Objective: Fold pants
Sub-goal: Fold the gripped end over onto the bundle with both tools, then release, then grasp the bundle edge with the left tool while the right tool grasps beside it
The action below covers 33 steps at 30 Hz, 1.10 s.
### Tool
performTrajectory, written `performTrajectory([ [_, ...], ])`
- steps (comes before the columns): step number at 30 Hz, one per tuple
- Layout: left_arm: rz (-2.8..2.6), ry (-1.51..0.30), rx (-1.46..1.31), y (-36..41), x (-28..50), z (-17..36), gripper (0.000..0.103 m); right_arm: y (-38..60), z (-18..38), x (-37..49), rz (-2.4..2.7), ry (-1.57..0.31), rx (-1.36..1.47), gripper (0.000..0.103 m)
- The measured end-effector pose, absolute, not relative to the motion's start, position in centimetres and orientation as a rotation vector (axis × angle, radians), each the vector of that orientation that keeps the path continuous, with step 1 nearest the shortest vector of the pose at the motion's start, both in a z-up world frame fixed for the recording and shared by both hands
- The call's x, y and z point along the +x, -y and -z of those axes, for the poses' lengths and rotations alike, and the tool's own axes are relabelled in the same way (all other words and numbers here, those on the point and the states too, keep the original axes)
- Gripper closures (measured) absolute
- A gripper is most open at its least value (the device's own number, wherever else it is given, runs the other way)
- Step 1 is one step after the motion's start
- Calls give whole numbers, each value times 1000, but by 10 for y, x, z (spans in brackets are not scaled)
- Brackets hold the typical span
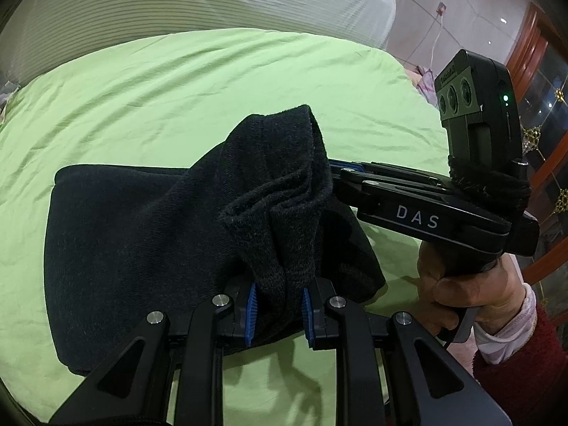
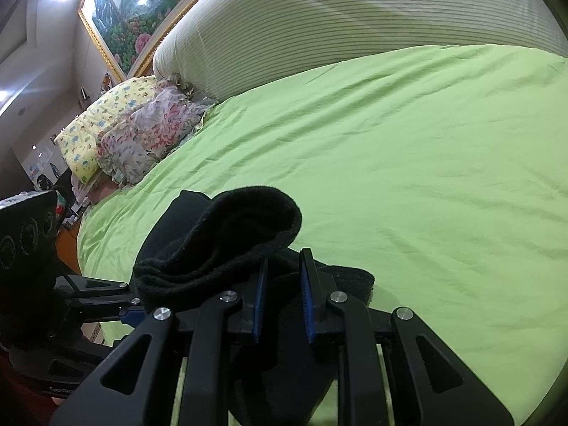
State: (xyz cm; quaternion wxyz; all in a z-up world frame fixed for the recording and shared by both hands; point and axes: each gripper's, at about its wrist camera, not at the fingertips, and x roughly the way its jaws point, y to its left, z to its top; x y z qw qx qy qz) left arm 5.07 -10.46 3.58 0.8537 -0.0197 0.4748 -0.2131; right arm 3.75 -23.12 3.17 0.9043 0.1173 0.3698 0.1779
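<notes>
Gripping a bunched fold of the black pants [image 1: 149, 241] between their blue pads [image 1: 251, 314], my left tongs [image 1: 278, 314] stand narrow, closed on the fabric, which rises from the jaws in a gathered ridge. Left of that ridge, the rest of the pants lies as a broad dark slab on the green bedsheet [image 1: 177, 88], its far-left edge rounded into a fold. Behind the sheet runs a pale striped headboard cushion [image 1: 213, 3]. Moving right in my left wrist view, my right tongs come in from the side with their tips buried in the same raised fabric, and further right my right hand [image 1: 458, 284] wraps the handle, a red sleeve [image 1: 525, 365] over a pale cuff at the wrist. From my right wrist view, floral and yellow patterned pillows [image 2: 142, 138] sit at the far left by a framed painting [image 2: 142, 10]; below them the camera block of my left tool shows at the edge. Next comes a curled lip of the pants [image 2: 220, 245], lifted above the bed, and then my right tongs [image 2: 282, 301], narrow and clamped on black cloth that passes between the pads and hangs below. To the right, bare green sheet stretches away, lightly creased.
</notes>
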Motion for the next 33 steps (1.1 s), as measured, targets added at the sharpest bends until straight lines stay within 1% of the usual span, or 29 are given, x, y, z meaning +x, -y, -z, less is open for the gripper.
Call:
performTrajectory([
  [3, 467, -1005, -41, 108, 48, -38, 74, 232, -32, 36, -348, -765, 241, 84],
  [6, 505, -1005, -50, 111, 45, -42, 62, 232, -33, 35, -314, -770, 225, 83],
  [9, 534, -989, -33, 114, 36, -49, 58, 235, -36, 33, -267, -778, 210, 82],
  [10, 539, -986, -21, 115, 34, -51, 56, 235, -37, 33, -251, -779, 204, 76],
  [11, 543, -984, -16, 115, 32, -51, 55, 237, -40, 30, -208, -777, 184, 70],
  [12, 548, -977, -14, 113, 29, -53, 55, 238, -41, 29, -177, -775, 169, 52],
  [13, 547, -975, -16, 111, 27, -55, 54, 240, -42, 26, -148, -770, 157, 42],
  [18, 526, -970, -68, 88, 25, -62, 48, 255, -50, 13, -94, -749, 207, 42],
  [21, 499, -960, -109, 67, 26, -67, 47, 260, -57, 4, -63, -729, 225, 41],
  [23, 467, -952, -139, 50, 30, -69, 46, 261, -61, -3, -49, -714, 245, 39],
  [25, 434, -945, -162, 36, 31, -70, 44, 263, -64, -8, -43, -701, 277, 35],
  [29, 357, -941, -221, 2, 38, -66, 43, 262, -67, -14, -44, -687, 365, 33],
  [33, 306, -945, -254, -18, 45, -58, 43, 250, -69, -17, -21, -667, 396, 32],
])
